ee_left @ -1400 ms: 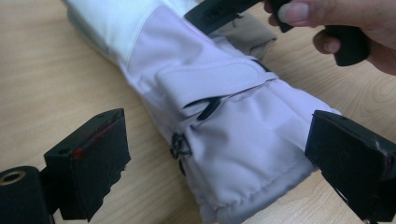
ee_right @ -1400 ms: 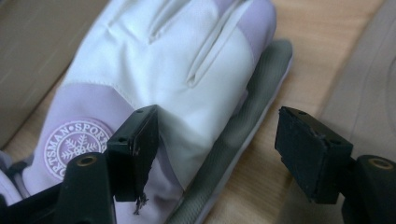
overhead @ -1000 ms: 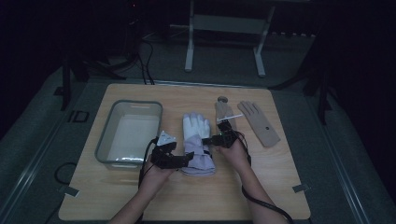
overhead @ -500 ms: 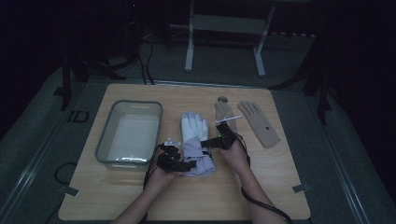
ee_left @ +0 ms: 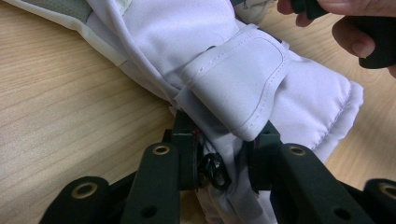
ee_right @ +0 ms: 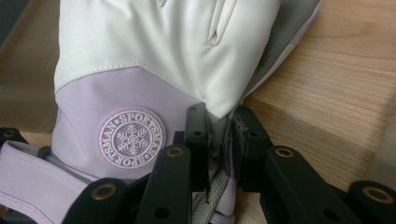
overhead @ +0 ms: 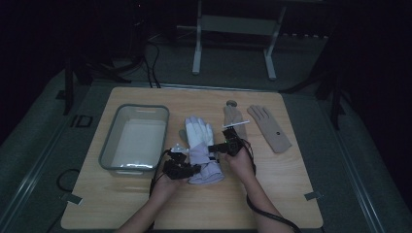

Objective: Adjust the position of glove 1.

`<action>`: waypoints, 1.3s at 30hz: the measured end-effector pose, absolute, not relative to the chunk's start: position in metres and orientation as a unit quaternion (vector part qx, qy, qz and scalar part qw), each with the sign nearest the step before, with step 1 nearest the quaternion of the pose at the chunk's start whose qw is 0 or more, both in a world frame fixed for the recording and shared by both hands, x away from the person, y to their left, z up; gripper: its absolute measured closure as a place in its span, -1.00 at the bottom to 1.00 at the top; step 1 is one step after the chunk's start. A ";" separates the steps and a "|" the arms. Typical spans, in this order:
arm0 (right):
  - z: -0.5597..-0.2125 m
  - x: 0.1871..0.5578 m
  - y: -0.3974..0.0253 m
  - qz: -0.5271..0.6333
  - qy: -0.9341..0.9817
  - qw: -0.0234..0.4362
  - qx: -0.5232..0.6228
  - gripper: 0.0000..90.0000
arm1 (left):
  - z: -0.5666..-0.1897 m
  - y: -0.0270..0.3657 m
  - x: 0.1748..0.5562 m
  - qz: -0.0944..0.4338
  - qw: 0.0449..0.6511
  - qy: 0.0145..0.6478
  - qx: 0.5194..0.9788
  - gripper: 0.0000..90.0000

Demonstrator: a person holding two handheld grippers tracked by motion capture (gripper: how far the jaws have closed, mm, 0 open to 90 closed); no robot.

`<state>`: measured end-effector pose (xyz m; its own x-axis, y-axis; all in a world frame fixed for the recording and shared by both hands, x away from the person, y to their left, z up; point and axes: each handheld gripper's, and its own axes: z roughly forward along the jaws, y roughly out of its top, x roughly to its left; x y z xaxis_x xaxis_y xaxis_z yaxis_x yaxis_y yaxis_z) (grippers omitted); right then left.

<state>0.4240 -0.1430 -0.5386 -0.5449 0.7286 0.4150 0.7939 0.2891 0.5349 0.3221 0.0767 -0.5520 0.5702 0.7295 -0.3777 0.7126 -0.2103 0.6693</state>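
A white and lilac ski glove [overhead: 200, 145] lies palm down in the middle of the wooden table [overhead: 145, 204], fingers pointing away from me. My left gripper [overhead: 190, 169] is shut on the cuff [ee_left: 261, 88] at the glove's near left side, its jaws pinching the lilac fabric [ee_left: 224, 158]. My right gripper [overhead: 214, 147] is shut on the glove's right edge [ee_right: 219, 116], beside the round snowflake badge [ee_right: 131, 138]. In the left gripper view the other hand [ee_left: 345, 23] shows at the top right.
A grey plastic tub [overhead: 135, 140] stands left of the glove. Two thin beige gloves [overhead: 234, 116] [overhead: 270, 127] lie flat at the back right, with a small round disc [overhead: 231, 103] beyond them. Cables trail from both grippers toward the near edge.
My left gripper has moved right, from the glove's left side onto its cuff, and shut there. The glove's cuff end has bunched and shifted slightly. The right gripper has stayed at the glove's right edge.
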 end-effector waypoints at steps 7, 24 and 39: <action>-0.525 0.416 -0.144 -0.375 -0.796 0.029 -0.474 0.74 | -0.539 0.079 0.320 0.019 0.429 0.456 0.780 0.61; -0.467 0.406 -0.141 -0.418 -0.788 -0.013 -0.452 0.74 | -0.486 0.095 0.324 0.037 0.446 0.423 0.788 0.61; -0.422 0.411 -0.103 -0.444 -0.789 -0.029 -0.423 0.74 | -0.444 0.140 0.329 0.059 0.456 0.409 0.788 0.61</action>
<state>0.4106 -0.1033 -0.4221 -0.6410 0.6930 0.3301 0.6415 0.2476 0.7261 0.3294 0.1402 -0.4438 0.6587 0.6983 -0.2803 0.5911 -0.2498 0.7669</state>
